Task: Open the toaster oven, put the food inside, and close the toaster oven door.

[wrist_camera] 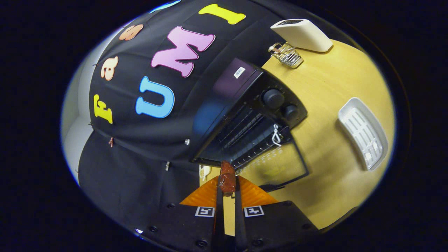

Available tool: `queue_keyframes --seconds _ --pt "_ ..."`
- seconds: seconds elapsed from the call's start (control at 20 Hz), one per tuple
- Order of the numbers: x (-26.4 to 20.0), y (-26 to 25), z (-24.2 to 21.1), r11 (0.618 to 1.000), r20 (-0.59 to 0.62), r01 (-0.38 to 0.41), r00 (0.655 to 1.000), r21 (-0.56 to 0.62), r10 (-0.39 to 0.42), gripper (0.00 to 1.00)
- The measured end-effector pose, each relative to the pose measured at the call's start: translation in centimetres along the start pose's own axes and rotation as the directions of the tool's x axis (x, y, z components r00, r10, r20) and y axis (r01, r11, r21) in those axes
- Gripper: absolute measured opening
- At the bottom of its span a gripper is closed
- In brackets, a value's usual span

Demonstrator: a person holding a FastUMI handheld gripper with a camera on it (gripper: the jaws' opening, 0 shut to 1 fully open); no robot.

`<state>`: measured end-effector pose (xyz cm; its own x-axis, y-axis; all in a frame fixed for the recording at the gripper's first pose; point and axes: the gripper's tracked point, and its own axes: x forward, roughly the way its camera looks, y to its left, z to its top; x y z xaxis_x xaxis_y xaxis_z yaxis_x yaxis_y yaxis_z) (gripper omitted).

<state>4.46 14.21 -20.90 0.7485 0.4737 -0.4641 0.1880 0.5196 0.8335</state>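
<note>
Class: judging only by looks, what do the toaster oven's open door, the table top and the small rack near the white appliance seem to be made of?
Toaster oven door: likely glass in a dark metal frame; the table shows through it.
Table: pale wood or wood-look laminate, matte, faint grain.
Rack: thin shiny metal wire, probably chromed.
The gripper has its jaws shut on a brown piece of food.

Gripper (227, 190) fingers pinch the food (227, 178) before the open toaster oven (252, 119)

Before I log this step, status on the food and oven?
Fingers shut on food. Oven door down, open, just ahead of the food. Nothing between the two.
</note>
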Motion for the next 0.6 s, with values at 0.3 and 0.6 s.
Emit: queue_keyframes --seconds 0.3,0.6 --pt "6.0 0.7 1.3 0.991 0.129 -0.036 0.991 0.127 0.02 0.16" --pt "11.0 -1.3 3.1 0.98 0.191 -0.023 0.981 0.196 -0.015 0.16"
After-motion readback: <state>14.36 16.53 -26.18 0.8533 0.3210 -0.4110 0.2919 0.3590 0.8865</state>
